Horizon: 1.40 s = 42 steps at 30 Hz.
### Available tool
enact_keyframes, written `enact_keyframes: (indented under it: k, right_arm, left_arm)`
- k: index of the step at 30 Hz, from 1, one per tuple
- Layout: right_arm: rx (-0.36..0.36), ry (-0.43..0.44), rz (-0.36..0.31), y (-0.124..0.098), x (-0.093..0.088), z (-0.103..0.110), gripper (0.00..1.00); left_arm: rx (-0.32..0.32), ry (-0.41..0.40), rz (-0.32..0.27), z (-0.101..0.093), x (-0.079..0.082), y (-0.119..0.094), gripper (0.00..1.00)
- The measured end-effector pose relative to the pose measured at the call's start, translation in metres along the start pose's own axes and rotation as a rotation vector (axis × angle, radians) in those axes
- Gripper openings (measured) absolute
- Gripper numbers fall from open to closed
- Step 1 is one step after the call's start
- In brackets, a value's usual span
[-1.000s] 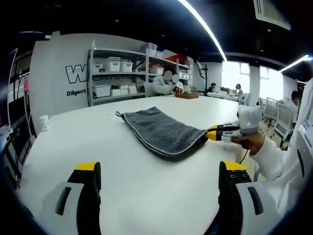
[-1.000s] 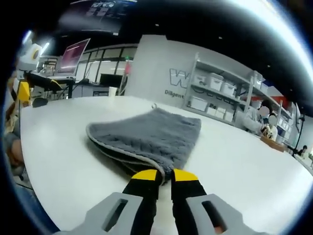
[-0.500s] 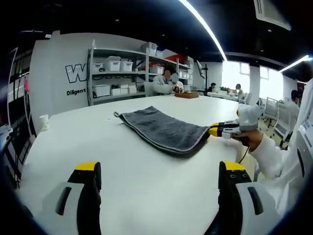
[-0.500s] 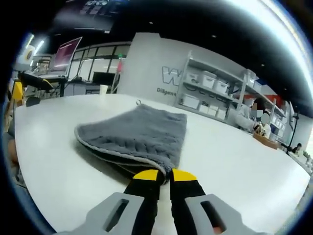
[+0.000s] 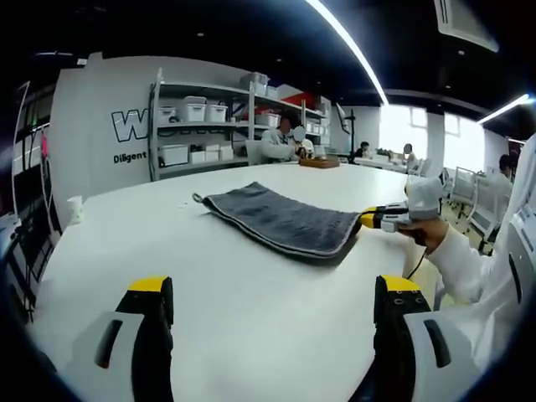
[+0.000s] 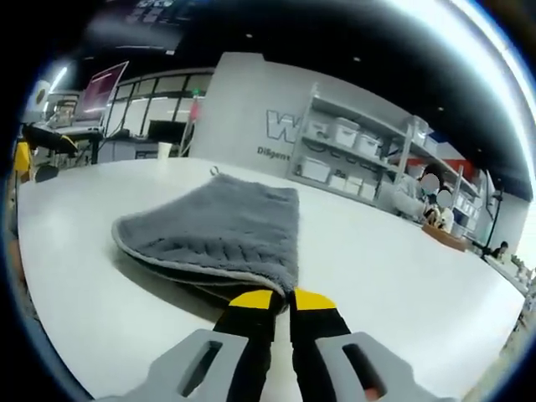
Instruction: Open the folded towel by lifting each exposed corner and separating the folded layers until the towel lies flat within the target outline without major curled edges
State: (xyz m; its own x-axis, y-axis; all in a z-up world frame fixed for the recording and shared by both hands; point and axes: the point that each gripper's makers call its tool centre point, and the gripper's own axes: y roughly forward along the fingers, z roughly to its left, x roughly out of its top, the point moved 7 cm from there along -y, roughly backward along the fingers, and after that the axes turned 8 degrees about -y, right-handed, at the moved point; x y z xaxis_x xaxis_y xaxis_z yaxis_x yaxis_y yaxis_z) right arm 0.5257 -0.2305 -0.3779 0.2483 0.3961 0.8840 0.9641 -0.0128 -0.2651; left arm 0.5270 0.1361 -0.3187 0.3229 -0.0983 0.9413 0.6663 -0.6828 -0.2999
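Where the right gripper [image 6: 280, 299] rises from the bottom of the right gripper view, its two yellow-tipped jaws are seen pressed together on the near corner of the grey towel [image 6: 222, 230], and the upper layer is held lifted off the layer beneath, a dark gap being visible under its pale-trimmed edge. Beyond the jaws the towel is spread away across the white table [image 6: 385, 260], and a small hanging loop [image 6: 215, 171] is seen at its far corner.

In the left gripper view the left gripper [image 5: 272, 306] is held low over the near part of the table [image 5: 251, 293] with its jaws wide apart and nothing between them. Further on, near the middle of the table, the towel [image 5: 276, 218] is seen lying folded, and its right-hand corner is pinched by the right gripper [image 5: 368, 219], which is held by a person's hand [image 5: 423, 233] in a white sleeve [image 5: 469, 272].

Behind the table a shelving unit [image 5: 205, 126] loaded with white bins is set against a wall with large lettering, and seated people are seen at a far table.
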Motion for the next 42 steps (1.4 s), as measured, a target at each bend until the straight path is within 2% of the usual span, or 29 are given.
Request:
enact_keyframes:
  k: [6,11,19,23,29,33,37,42]
  right_arm:
    - [-0.030,0.027,0.016,-0.006,-0.004,-0.007,0.13]
    - [-0.049,0.048,-0.020,-0.016,0.005,-0.010,0.23]
    - [0.004,0.031,-0.095,-0.026,0.026,0.006,0.28]
    - [0.030,0.038,-0.111,-0.029,0.031,0.007,0.35]
    - [0.070,0.063,-0.108,-0.033,0.032,0.006,0.57]
    - [0.105,0.041,-0.090,-0.036,0.032,0.008,0.72]
    - [0.148,0.058,-0.076,-0.040,0.032,0.011,0.76]
    - [0.165,0.005,-0.055,-0.042,0.032,0.014,0.86]
  left_arm:
    - [0.006,-0.002,-0.002,0.002,0.000,-0.003,0.99]
    - [0.009,-0.004,-0.011,0.003,0.002,-0.005,0.99]
    - [0.002,-0.004,-0.010,0.002,0.002,-0.005,0.99]
    - [0.001,-0.005,-0.010,0.002,0.002,-0.005,0.99]
    - [0.001,-0.001,-0.015,0.001,0.002,-0.007,0.99]
    - [0.001,-0.002,-0.013,0.000,0.002,-0.006,0.99]
    - [0.000,0.001,-0.012,-0.001,0.002,-0.007,0.99]
    - [-0.003,0.005,-0.016,-0.002,0.003,-0.008,0.99]
